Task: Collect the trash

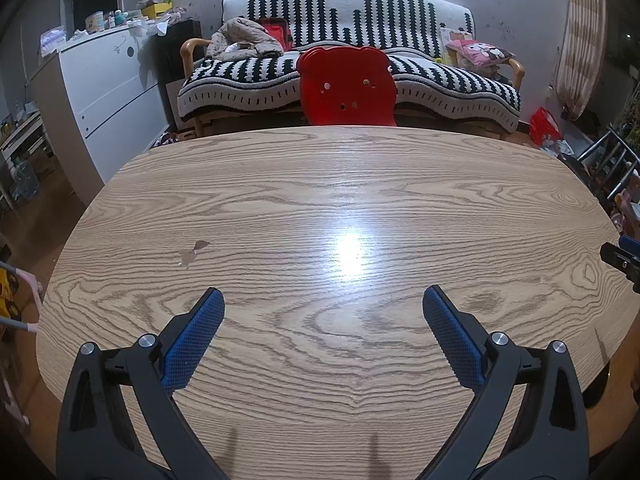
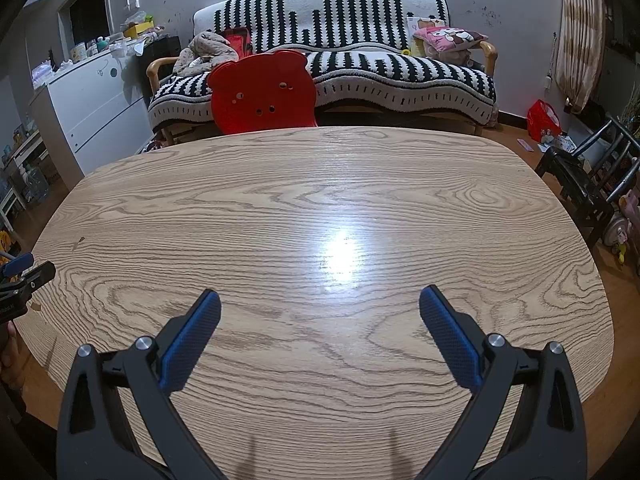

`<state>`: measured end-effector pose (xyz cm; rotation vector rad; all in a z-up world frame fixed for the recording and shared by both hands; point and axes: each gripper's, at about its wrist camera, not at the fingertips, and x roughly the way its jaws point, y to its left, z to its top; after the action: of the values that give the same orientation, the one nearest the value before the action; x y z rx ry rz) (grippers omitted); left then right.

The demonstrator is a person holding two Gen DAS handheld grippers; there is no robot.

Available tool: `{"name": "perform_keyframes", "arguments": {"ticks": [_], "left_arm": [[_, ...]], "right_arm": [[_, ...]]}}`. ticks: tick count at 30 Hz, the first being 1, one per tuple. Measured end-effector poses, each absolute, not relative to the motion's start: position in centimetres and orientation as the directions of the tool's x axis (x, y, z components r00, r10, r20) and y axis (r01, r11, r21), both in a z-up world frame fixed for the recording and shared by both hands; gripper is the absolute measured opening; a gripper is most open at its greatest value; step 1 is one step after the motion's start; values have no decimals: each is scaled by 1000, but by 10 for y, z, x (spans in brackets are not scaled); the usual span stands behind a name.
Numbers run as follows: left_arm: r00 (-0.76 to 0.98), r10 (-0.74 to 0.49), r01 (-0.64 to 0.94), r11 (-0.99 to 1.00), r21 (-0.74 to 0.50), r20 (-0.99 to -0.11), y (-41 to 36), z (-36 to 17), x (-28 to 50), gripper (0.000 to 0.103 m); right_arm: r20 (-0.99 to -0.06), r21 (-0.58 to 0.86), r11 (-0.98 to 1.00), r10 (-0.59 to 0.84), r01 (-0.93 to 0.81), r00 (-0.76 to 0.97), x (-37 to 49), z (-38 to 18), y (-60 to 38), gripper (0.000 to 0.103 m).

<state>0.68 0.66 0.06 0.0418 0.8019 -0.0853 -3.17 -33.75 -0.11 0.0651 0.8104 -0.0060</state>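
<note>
A rounded table (image 1: pixel 320 200) of pale oak-grain laminate fills the middle of both views, glossy with a lamp glare at centre. Behind it, upper centre, stand a red bear-shaped plastic chair (image 1: pixel 346 86) and a sofa (image 1: pixel 440 76) under a black-and-white knitted throw; a white cabinet (image 1: pixel 108 92) is at upper left. A small brown scrap (image 1: pixel 194 252) lies left of centre, well ahead of the left tool (image 1: pixel 323 300), whose blue textured pads (image 1: pixel 192 340) are spread wide. The right tool (image 2: pixel 320 300) is equally wide, holding nothing.

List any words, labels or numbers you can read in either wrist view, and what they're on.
None can be read.
Red bag on the floor: a print, too blurred to read.
Pink cushion on the sofa: a cartoon picture, no legible words.
Boxes on the white dresser: too small to read.
</note>
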Motion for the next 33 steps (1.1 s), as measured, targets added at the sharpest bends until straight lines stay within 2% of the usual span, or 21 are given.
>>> {"name": "perform_keyframes", "arguments": {"ticks": [33], "left_arm": [[692, -54, 83, 997, 6, -720, 7, 1, 7, 96]], "right_arm": [[-724, 56, 998, 20, 31, 689, -32, -1, -337, 96]]}}
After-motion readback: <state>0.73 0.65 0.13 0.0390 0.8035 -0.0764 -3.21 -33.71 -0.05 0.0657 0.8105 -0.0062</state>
